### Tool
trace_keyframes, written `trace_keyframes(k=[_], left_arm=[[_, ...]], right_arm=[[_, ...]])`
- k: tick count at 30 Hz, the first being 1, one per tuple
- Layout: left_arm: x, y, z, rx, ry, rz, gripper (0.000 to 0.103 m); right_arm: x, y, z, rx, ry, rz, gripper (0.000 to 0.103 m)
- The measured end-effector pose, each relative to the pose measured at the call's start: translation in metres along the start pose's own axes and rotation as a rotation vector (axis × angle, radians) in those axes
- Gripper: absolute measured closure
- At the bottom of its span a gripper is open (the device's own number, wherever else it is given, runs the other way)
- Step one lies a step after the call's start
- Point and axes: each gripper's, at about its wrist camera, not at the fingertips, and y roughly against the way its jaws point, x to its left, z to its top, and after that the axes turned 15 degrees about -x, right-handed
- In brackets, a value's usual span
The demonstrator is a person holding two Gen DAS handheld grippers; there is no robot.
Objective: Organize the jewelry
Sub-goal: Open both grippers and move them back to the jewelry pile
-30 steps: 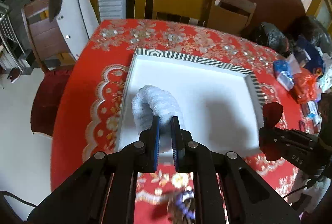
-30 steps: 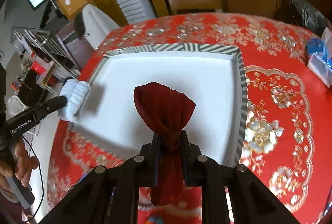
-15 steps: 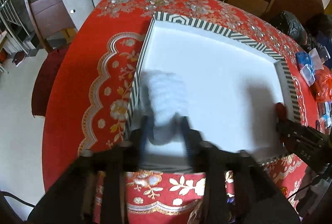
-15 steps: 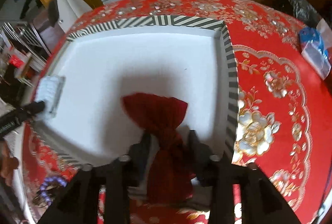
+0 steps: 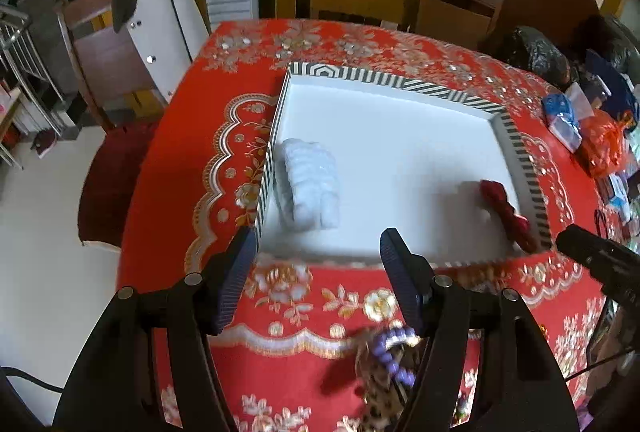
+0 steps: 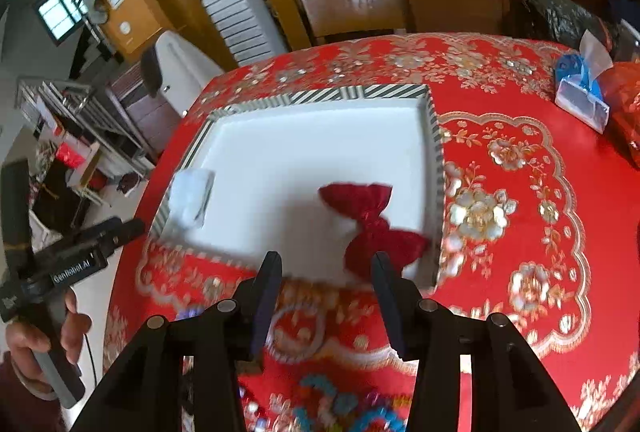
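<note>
**Both pieces dropped in the tray, grippers pulled back**

So the white scrunchie (image 5: 308,188) and the red velvet bow (image 6: 372,228) have both been let go. A second ago each was pinched between a pair of pads and held over the tray; now both are lying loose on the white floor of the striped tray (image 5: 394,84).

The scrunchie is seen at centre-left of the left wrist view, right against the tray's left wall. The bow is parked in the tray's lower right corner in the right wrist view, its lower wing touching or maybe draped on the striped rim (too blurry to call).

The left gripper (image 5: 316,264) has just been opened, its jaws are spread wide and nothing is between them. Same deal for the right gripper (image 6: 326,272): jaws just opened, spread apart, nothing between them, the bow lying just past the tips.

Two items can probably be counted as sorted. More is left though: purple beads (image 5: 390,350) are visible at the bottom of the left view, out on the red tablecloth (image 6: 520,192), so those are likely to be grabbed next.
</note>
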Motion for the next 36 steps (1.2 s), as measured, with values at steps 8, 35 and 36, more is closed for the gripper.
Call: trace_keyframes(k=[8,35,36], left_arm=[[-0.005,0.045,-0.025,-0.049,-0.021,0.036,0.038],[-0.01,0.102,-0.058,-0.067,0.004,0.024,0.038],[-0.009,0.101,-0.059,-0.061,0.012,0.017,0.038]], right_arm=[[0.021,0.03,-0.028,-0.008,0.023,0.0,0.058],[0.039,0.067,-0.066,-0.004,0.057,-0.006,0.058],[0.037,0.068,-0.068,-0.001,0.056,-0.007,0.058]])
